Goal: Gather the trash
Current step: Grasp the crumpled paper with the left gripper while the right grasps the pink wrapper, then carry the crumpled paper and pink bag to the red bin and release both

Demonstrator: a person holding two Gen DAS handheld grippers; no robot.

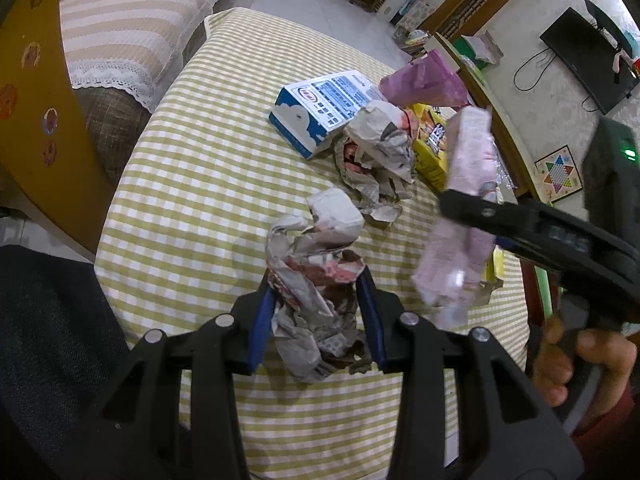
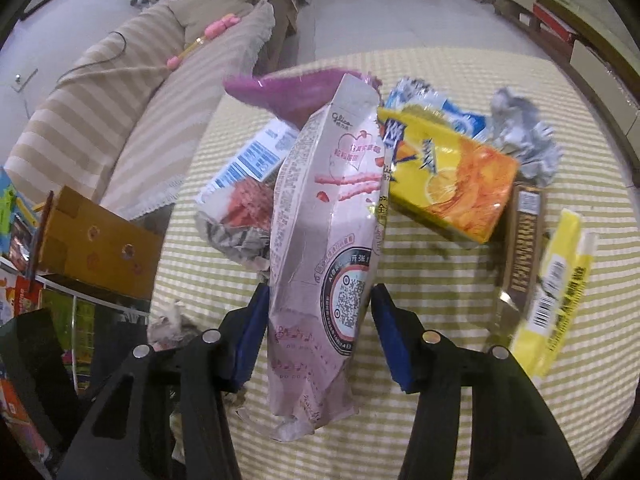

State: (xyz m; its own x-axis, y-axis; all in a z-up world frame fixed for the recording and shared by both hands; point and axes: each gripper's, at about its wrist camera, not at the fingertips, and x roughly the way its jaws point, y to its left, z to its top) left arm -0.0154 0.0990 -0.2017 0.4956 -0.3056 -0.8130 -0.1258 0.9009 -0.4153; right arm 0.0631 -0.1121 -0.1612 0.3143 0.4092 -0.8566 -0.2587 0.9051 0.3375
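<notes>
Nearest us, the left gripper (image 1: 318, 316) is clamped on a crumpled newspaper wad (image 1: 316, 280), blue pads pressing both flanks. We judge it very light, soft and springy; a grip across the dense middle, as here, should keep it from unravelling.

At 3 o'clock in the left view, the right gripper (image 2: 318, 328) carries a pink snack wrapper (image 2: 328, 240) clear of the bench (image 1: 192, 184), pinched across its lower third. We take it for thin, slick, floppy film, likely to slide or fold; the pads look closed on its edges, though the right one barely meets it.

Further out, toward 12 to 1 o'clock on the checked cloth: a second newspaper wad (image 1: 378, 164), a blue-and-white carton (image 1: 320, 112), a yellow tea box (image 2: 448, 176), a purple bag (image 2: 296, 92). At 3 o'clock in the right view lie a brown wrapper (image 2: 524, 236) and a yellow wrapper (image 2: 560, 288). These are closely heaped, so picking one may drag its neighbours.

A cardboard box (image 2: 92, 240) stands off the bench at 9 o'clock.
</notes>
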